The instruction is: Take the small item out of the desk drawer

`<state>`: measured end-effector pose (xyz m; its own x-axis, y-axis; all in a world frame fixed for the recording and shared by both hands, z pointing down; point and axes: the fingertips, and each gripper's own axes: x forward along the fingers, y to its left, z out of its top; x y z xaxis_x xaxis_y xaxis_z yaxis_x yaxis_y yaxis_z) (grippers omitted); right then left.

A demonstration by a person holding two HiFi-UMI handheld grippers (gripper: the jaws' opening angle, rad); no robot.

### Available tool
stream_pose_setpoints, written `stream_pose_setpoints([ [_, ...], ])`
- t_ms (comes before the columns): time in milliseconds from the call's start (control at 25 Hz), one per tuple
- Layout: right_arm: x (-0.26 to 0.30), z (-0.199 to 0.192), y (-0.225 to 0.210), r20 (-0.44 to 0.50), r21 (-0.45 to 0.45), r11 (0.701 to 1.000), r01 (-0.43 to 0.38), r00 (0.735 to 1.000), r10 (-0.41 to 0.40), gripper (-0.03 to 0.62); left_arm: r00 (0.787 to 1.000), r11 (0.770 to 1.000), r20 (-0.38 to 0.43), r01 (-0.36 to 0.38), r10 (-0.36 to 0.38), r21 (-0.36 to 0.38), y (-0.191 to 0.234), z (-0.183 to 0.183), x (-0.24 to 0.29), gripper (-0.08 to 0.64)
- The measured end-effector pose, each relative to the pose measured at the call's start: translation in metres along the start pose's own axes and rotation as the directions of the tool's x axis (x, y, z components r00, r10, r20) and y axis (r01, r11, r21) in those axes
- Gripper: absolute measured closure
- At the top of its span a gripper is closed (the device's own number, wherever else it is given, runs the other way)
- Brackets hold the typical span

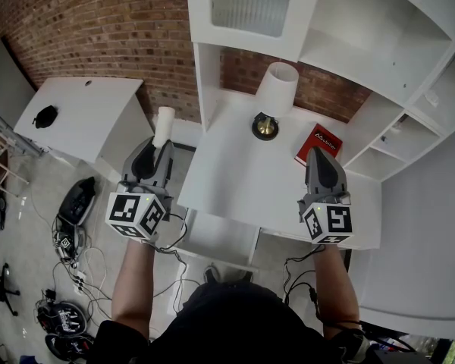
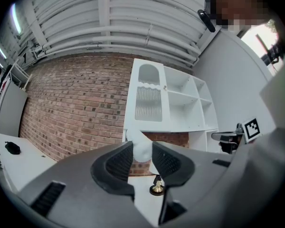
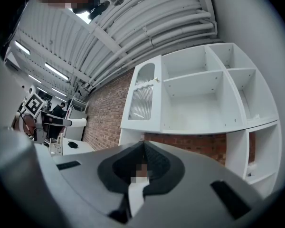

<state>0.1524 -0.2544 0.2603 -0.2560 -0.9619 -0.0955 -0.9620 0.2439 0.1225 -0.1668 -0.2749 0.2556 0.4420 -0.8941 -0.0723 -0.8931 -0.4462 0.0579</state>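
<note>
Forearms are holding both grippers level; the retrieval is looking done.
Left gripper is clamping the smooth white cylindrical item at 9 o'clock of the desk. Right gripper is sitting closed, empty. Boxy drawer at 6 o'clock is seemingly gaping, probably needing shutting next.
</note>
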Motion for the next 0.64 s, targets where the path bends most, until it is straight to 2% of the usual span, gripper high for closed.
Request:
stream_pose_setpoints([
  [640, -0.001, 0.003, 0.015, -0.002, -0.007, 0.999, 0.035, 0.999, -0.035, 0.592, 0.999, 0.999, 0.000, 0.038, -0.038, -0.006, 0.015, -0.001, -0.003, 0.439],
])
